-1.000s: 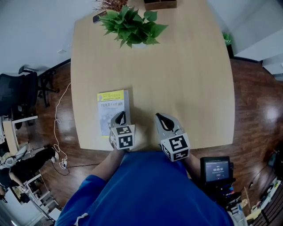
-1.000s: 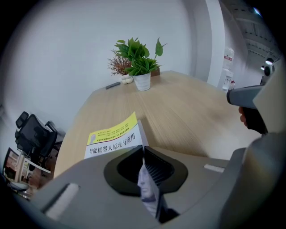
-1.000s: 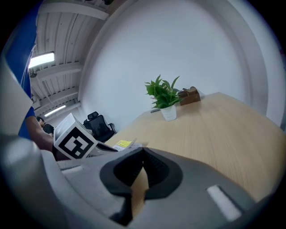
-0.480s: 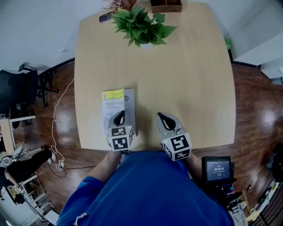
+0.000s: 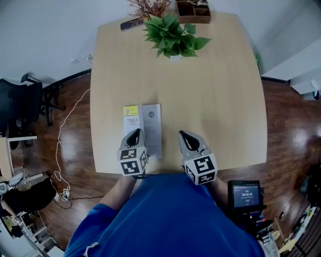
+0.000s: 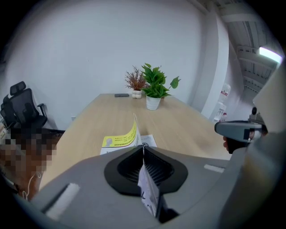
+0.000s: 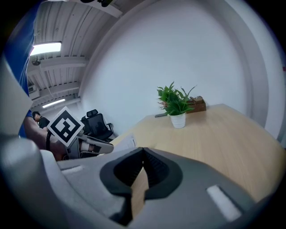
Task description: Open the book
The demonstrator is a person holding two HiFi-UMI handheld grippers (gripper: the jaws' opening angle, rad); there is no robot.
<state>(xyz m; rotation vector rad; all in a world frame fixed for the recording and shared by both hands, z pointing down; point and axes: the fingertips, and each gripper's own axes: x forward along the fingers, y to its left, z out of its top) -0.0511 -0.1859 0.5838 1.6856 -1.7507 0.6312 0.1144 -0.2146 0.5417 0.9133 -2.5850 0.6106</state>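
Note:
The book [image 5: 131,111] lies near the table's front edge, left of centre, with a yellow band on its cover. Its cover [image 6: 123,137] stands lifted on edge, and a white inner page [image 5: 152,126] shows beside it. My left gripper [image 5: 134,134] is shut on the cover's near edge, which runs down between the jaws in the left gripper view [image 6: 143,146]. To its right, my right gripper [image 5: 184,135] hovers over bare wood, shut and empty [image 7: 142,150]. It appears at the right of the left gripper view [image 6: 237,129].
A potted green plant [image 5: 173,34] stands at the table's far end, beside a wooden box [image 5: 193,10], dried twigs and a dark flat item [image 5: 131,23]. The table's front edge [image 5: 230,161] is just below the grippers. An office chair [image 5: 20,105] stands at the left.
The left gripper has risen with the cover, which has swung up off the book, so a white page now shows. The right gripper has also lifted a little.

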